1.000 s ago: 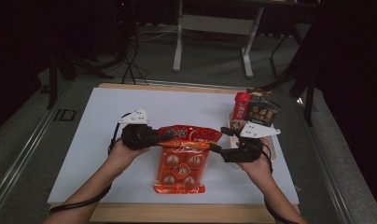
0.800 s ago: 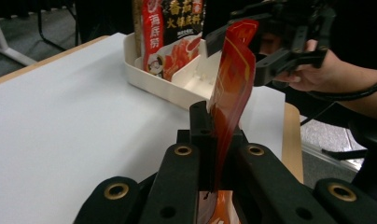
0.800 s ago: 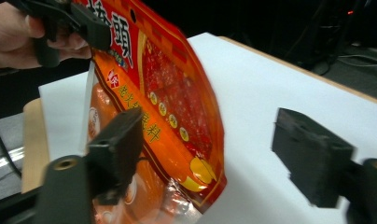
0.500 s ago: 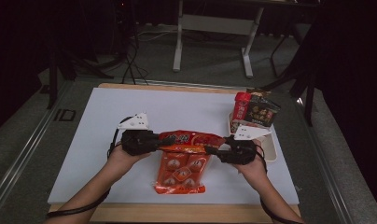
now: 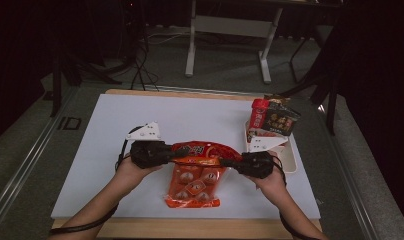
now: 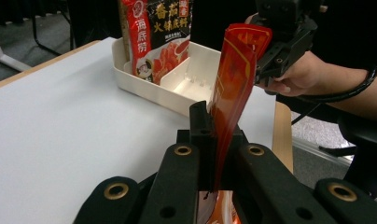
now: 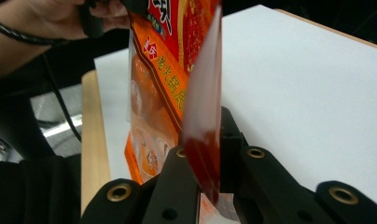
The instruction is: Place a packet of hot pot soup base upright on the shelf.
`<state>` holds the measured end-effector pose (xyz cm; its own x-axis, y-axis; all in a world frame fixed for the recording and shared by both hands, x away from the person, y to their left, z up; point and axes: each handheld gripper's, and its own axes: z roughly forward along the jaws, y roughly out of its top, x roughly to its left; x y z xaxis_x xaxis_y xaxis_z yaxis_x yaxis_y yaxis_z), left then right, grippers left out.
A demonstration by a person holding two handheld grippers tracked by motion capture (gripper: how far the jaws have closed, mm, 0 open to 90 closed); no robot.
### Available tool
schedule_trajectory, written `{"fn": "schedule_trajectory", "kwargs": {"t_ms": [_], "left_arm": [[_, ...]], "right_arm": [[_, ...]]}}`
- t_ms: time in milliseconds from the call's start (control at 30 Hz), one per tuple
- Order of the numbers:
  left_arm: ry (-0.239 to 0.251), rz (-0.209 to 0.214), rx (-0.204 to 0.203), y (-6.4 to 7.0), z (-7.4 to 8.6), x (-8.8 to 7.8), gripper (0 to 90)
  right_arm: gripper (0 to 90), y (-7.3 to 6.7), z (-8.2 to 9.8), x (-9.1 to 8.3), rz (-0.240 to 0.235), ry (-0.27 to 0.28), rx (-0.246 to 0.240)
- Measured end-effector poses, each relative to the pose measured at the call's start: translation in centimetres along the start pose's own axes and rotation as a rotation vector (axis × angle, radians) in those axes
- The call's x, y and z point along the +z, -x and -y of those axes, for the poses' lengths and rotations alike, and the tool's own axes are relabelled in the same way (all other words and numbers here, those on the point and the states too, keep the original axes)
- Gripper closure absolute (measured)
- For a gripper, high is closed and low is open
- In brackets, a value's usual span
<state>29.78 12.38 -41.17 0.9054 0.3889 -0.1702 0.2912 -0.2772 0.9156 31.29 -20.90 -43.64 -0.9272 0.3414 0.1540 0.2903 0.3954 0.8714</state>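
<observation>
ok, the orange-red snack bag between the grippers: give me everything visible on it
The orange-red bag is a glossy plastic pouch, red at the top with yellow print, orange below with round food pieces pictured on the front. It looks sealed and full. Its bottom edge lies toward the person, near the table's front edge. The left hand-held gripper is shut on its top left corner and the right hand-held gripper, whose jaws have just been closing, on its top right corner, stretching the top edge between them.

The snack bag [image 5: 195, 170] sits at the near middle of the bench [image 5: 90, 150], left gripper [image 5: 172, 154] at its left top corner, right gripper [image 5: 225, 161] at its right. Far right, a tray [image 5: 290, 160] holds two packets [image 5: 272, 119] standing in it.
</observation>
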Motion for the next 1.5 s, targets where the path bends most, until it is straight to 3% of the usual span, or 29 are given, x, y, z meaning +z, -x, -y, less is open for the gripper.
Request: {"fn": "schedule_trajectory", "kwargs": {"t_ms": [167,267,333,433,500,533,667,733,800,900,1000,1033,1100,1333,1367,1500], "left_arm": [[0.010,0.004,0.023,-0.1,0.1,-0.8,87.6],[0.032,0.035,0.001,-0.2,0.1,-1.5,85.4],[0.045,0.039,0.012,0.0,0.0,-1.8,84.0],[0.056,0.047,0.011,0.1,0.0,-2.0,81.5],[0.119,0.059,0.025,0.5,-0.2,-2.7,74.0],[0.119,0.059,0.025,0.5,-0.2,-2.7,69.1],[0.173,-0.005,0.022,0.6,-0.4,-2.9,40.6],[0.178,-0.052,0.018,0.6,-0.3,-3.0,30.0],[0.183,-0.064,-0.006,0.5,-0.1,-3.0,16.1],[0.168,-0.124,-0.001,0.3,0.5,-3.0,8.6],[0.187,-0.117,-0.015,0.0,1.0,-3.0,5.1],[0.189,-0.139,-0.014,-0.1,1.3,-2.9,4.0],[0.198,-0.130,-0.029,-0.3,1.7,-3.0,3.6],[0.186,-0.132,-0.027,-0.4,2.6,-3.1,3.7],[0.185,-0.132,-0.024,-0.3,2.9,-3.1,3.6],[0.166,-0.116,-0.019,-0.3,4.5,-2.8,3.6]], "right_arm": [[90.0,-1.3,-1.0,-0.4,0.027,-0.005,-0.017],[90.0,-2.3,-1.7,-0.6,0.048,-0.004,-0.025],[90.0,-2.7,-2.2,-1.0,0.035,0.013,-0.010],[90.0,-3.4,-3.0,-1.4,0.035,0.022,-0.027],[90.0,-4.1,-4.1,-2.1,0.037,0.033,-0.047],[90.0,-4.3,-4.5,-2.3,0.035,0.038,-0.057],[90.0,-4.6,-6.0,-3.2,0.085,0.048,-0.114],[90.0,-4.5,-6.6,-3.8,0.091,0.059,-0.120],[90.0,-4.3,-7.1,-4.4,0.093,0.079,-0.115],[90.0,-3.9,-7.8,-5.6,0.103,0.110,-0.099],[90.0,-3.7,-8.2,-6.4,0.120,0.137,-0.095],[90.0,-3.5,-8.7,-7.3,0.144,0.155,-0.088],[90.0,-3.1,-9.1,-8.2,0.159,0.178,-0.077],[90.0,-2.1,-10.0,-11.0,0.233,0.226,-0.061],[90.0,-1.7,-10.2,-11.9,0.266,0.237,-0.057],[90.0,-0.7,-10.1,-13.4,0.314,0.251,-0.043]]}}
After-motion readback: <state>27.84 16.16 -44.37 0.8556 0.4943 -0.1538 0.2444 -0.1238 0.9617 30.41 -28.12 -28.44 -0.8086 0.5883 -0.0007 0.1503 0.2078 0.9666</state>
